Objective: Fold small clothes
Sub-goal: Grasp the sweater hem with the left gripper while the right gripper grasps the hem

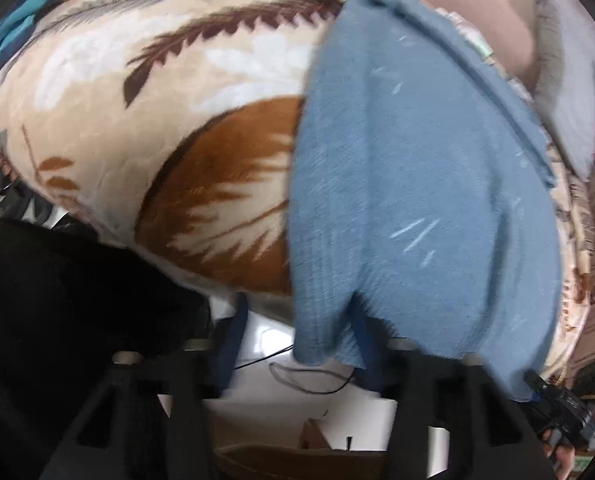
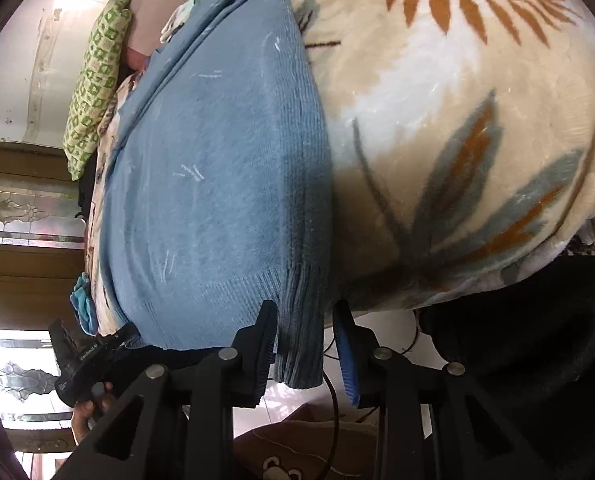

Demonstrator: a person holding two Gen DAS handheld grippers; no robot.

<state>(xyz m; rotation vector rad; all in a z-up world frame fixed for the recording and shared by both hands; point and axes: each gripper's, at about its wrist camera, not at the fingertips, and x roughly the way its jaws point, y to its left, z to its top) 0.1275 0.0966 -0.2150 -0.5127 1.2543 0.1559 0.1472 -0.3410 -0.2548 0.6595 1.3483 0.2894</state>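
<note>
A blue knit sweater (image 1: pixel 409 184) lies on a cream leaf-print blanket (image 1: pixel 145 92), its ribbed hem hanging over the near edge. My left gripper (image 1: pixel 297 344) is open, its blue-padded fingers (image 1: pixel 229 344) astride the hem's left corner, which drapes between them. In the right wrist view the same sweater (image 2: pixel 217 184) lies on the blanket (image 2: pixel 477 120). My right gripper (image 2: pixel 307 344) is open, its fingers (image 2: pixel 343 356) on either side of the hem's right corner, which hangs between them. The left gripper's body (image 2: pixel 77 360) shows at lower left there.
A green patterned cloth (image 2: pixel 97 80) and a pink pillow (image 2: pixel 157 4) lie at the blanket's far end. A teal cloth (image 1: pixel 13 28) lies at the far left. A black garment (image 2: pixel 537 340) is at my right. Cables (image 1: pixel 309 380) and white floor lie below the edge.
</note>
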